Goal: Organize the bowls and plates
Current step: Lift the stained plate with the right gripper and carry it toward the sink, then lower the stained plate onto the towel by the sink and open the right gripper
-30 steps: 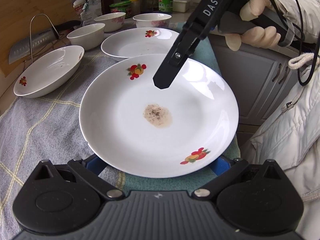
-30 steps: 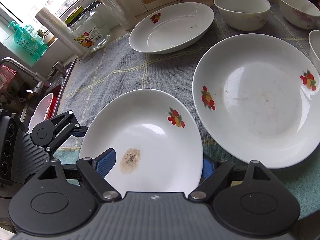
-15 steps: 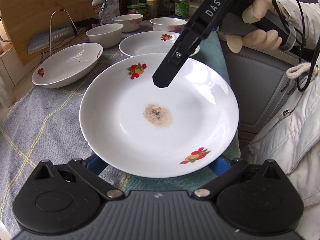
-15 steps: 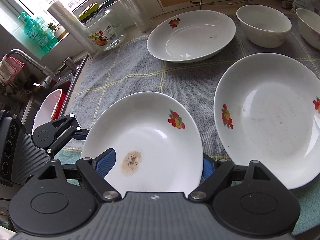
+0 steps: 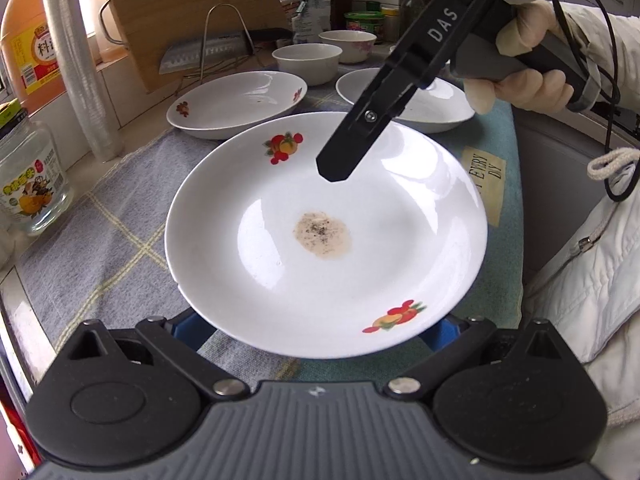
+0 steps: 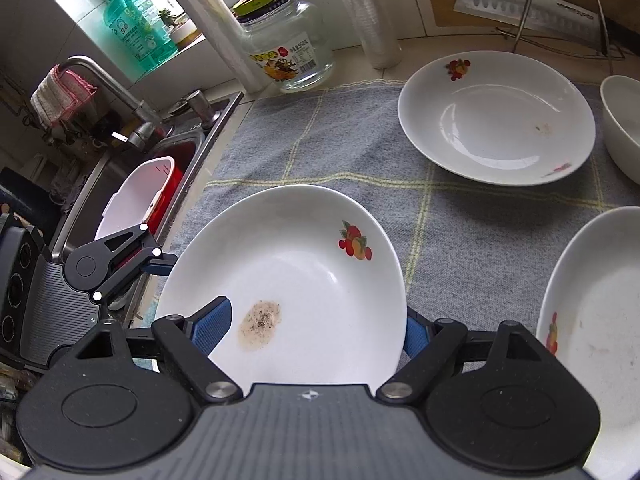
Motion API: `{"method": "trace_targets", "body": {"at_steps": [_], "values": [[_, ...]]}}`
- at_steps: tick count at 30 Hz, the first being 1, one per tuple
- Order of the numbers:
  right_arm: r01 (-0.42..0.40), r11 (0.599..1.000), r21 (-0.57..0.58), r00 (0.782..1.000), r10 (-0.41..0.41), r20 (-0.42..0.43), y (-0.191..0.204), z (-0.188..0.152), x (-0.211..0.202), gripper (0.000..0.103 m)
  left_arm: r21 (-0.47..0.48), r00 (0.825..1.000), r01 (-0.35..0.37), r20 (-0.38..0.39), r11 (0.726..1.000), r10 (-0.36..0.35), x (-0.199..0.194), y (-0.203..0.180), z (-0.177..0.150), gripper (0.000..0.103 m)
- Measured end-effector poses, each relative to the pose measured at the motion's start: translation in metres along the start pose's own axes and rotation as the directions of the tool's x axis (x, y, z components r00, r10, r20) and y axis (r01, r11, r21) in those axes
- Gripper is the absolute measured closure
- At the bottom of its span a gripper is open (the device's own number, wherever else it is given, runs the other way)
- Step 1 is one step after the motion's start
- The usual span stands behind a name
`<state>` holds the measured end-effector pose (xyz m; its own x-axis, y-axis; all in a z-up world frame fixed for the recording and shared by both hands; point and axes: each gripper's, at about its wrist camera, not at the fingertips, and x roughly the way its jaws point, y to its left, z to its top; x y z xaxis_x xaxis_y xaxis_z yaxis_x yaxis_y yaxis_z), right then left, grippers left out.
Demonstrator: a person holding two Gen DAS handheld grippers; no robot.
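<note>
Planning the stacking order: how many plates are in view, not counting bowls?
3: the stained plate gripped by both grippers, a deep plate behind it near the knife rack, and another plate to its right. None seem hidden.

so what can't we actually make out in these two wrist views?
- Left wrist: left gripper fingers under the stained plate; contact hidden by the plate.
- Right wrist: right gripper right finger hidden behind the plate rim.
- Right wrist: small bowl and near plate cut off by the right edge.
- Left wrist: bottle labels at the back, too small to read.
- Neither view shows whether the plate is clear of the cloth.
</note>
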<state>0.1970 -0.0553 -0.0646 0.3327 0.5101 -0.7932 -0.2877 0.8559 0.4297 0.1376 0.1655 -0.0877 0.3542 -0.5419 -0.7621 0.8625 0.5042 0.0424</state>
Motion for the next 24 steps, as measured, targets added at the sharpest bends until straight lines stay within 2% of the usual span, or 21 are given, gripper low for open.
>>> {"method": "trace_targets", "body": {"at_steps": [14,24], "values": [[-0.061,0.986,-0.153,0.997,0.053,-0.054,0.027,0.055,0.049,0.013,-0.101,0.99,-0.138,-0.009,0.985,0.138,-0.01,0.035,-0.013,0.002],[-0.061,0.976,-0.21,0.997,0.048,-0.066,0.03,0.082,0.073,0.013,-0.129,0.985,-0.173,-0.021,0.976,0.172,-0.003,0.055,-0.014,0.002]]}}
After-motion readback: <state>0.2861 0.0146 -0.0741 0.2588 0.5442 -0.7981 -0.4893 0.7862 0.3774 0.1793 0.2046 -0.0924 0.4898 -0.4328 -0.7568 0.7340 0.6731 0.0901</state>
